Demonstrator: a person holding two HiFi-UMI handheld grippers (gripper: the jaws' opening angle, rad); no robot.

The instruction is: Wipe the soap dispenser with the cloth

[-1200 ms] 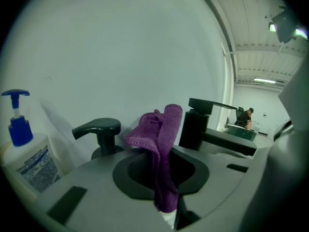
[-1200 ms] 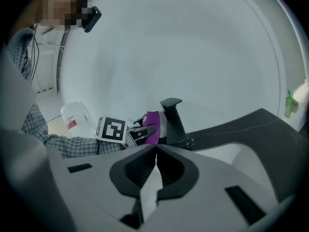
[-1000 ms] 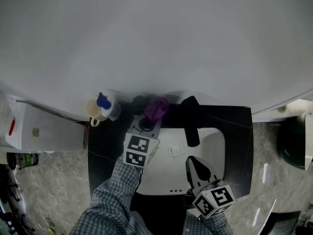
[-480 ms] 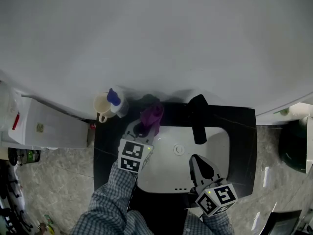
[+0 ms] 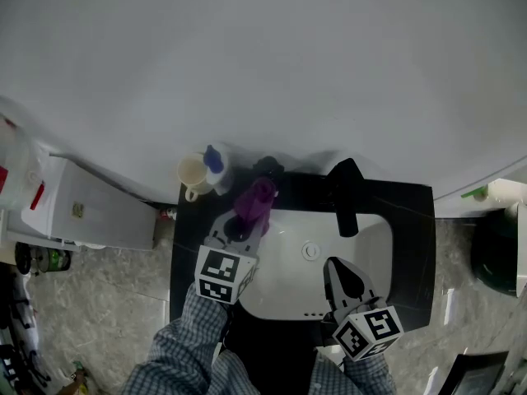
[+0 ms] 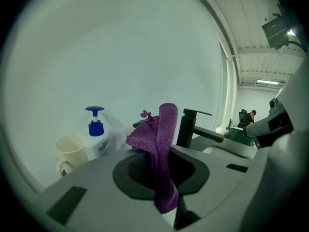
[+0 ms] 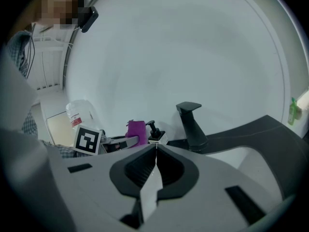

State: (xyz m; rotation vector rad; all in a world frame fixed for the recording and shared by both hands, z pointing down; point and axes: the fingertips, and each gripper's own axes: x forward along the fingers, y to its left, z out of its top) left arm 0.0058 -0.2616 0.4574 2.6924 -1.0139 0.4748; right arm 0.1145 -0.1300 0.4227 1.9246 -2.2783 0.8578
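My left hand-held gripper (image 5: 245,218) clamps the cloth (image 5: 255,197), the right hand-held gripper (image 5: 336,267) rests closed, empty; next I press cloth against the soap dispenser (image 5: 268,169).

Purple cloth (image 6: 164,129) folded, pinched upright in left tongs (image 6: 162,178); black-pump soap dispenser (image 7: 154,133) upright just behind, near wall.

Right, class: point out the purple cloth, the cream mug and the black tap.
purple cloth (image 6: 164,149), left gripper view, hanging fold.
cream mug (image 6: 72,153), left gripper view, side wall.
black tap (image 5: 346,206), head view, spout.
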